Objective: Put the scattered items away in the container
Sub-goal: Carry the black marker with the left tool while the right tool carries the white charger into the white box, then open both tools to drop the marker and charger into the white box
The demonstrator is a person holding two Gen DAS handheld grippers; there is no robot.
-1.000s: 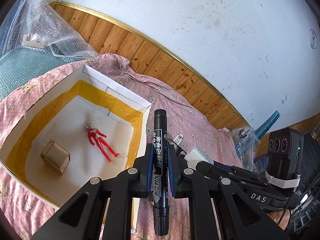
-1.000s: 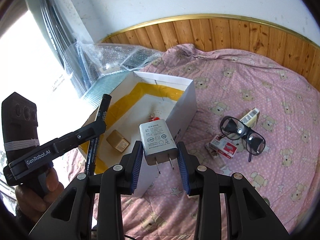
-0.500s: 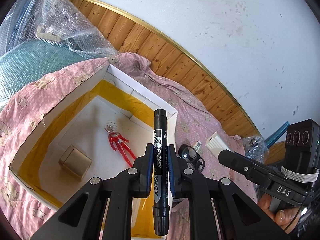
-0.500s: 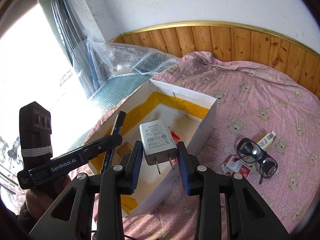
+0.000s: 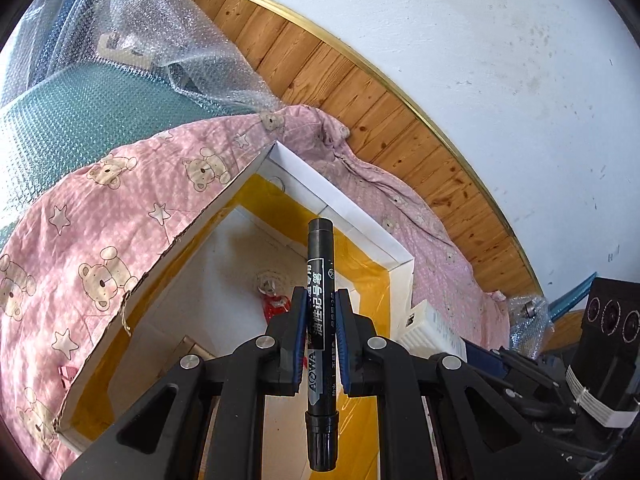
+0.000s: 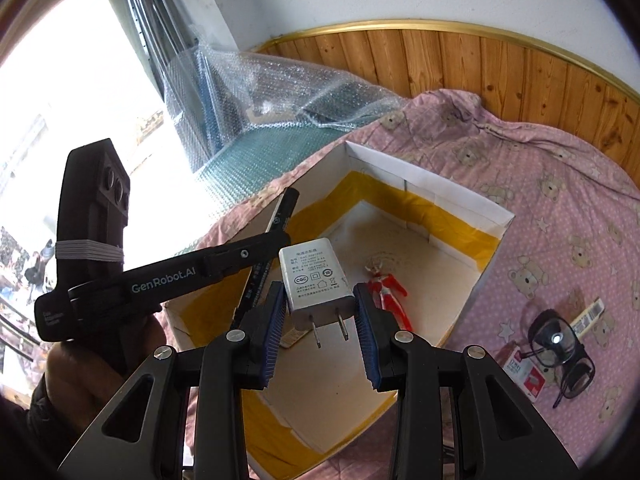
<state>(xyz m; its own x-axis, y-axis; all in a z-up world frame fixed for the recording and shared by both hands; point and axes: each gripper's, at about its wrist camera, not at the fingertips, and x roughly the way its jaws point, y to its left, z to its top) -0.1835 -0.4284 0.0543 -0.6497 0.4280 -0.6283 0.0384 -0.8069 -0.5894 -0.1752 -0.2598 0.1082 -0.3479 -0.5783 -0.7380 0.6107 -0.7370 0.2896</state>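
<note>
Left gripper (image 5: 321, 322) clamps a black marker pen (image 5: 320, 304), hiding most of the red toy figure (image 6: 386, 294); right gripper (image 6: 320, 312) grips a white plug adapter (image 6: 316, 278), both now nearer over the white yellow-taped cardboard box (image 6: 452, 196).

One open white cardboard box lined with yellow tape (image 6: 456, 190). One black marker pen (image 5: 321, 320). One white plug-in charger with two metal prongs (image 6: 316, 280). One red toy figure (image 6: 386, 292). One small brown box (image 5: 192, 354), partly hidden. One pair of black-framed glasses (image 6: 560, 340). Two small printed packets (image 6: 524, 372) beside the glasses.
</note>
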